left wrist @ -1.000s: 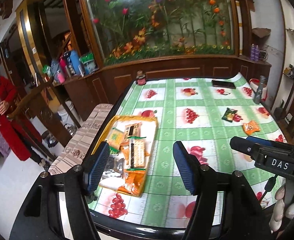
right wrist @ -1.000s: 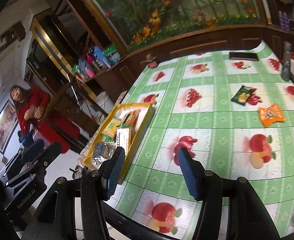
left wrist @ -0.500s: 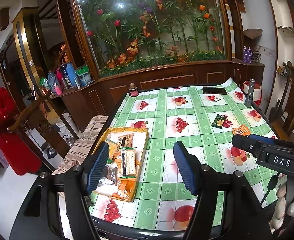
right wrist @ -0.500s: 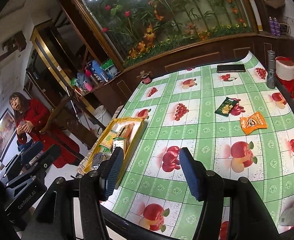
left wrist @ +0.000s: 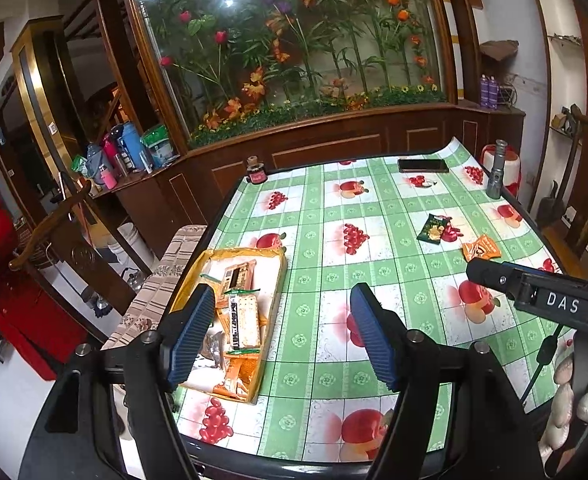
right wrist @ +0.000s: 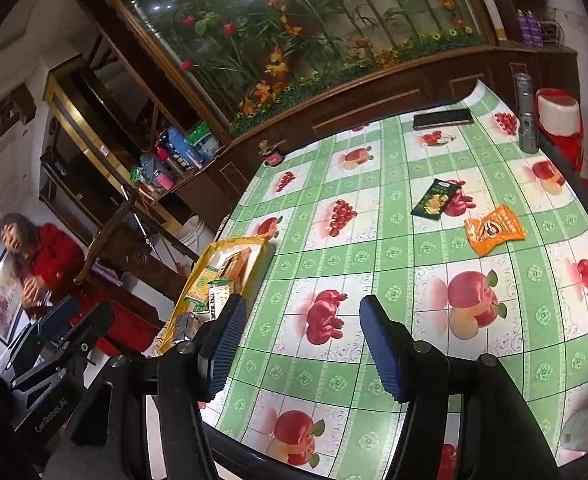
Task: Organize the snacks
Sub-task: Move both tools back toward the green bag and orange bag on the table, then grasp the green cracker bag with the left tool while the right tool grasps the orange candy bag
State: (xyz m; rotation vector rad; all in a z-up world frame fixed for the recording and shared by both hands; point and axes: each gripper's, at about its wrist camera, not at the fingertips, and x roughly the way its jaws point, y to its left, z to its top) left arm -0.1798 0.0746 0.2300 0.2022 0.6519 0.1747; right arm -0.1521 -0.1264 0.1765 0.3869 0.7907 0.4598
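**Both claws held apart above the near edge, snacks split between tray and open cloth**

At the far left of the right wrist view, a woman in red is seen standing beyond a wooden chair. The worktop is covered by a green and white checked cloth printed with fruit. Along its left edge a yellow tray is placed, and several snack packets are gathered inside it, among them a cracker packet lying lengthwise and an orange packet at the near end. The left claw is held above the near part of the worktop with its blue-padded fingers set wide apart and nothing between them; its left finger is seen in front of the tray. The right claw is likewise spread apart and empty, raised over the near edge, with an apple print visible between its fingers. Further right, well apart from the tray, a dark green snack packet is laid flat on the cloth, and just beside it, nearer the right edge, an orange snack packet is found. At the far side a small jar is set on the left corner, a dark phone lies flat, and a grey flashlight is stood upright at the right edge
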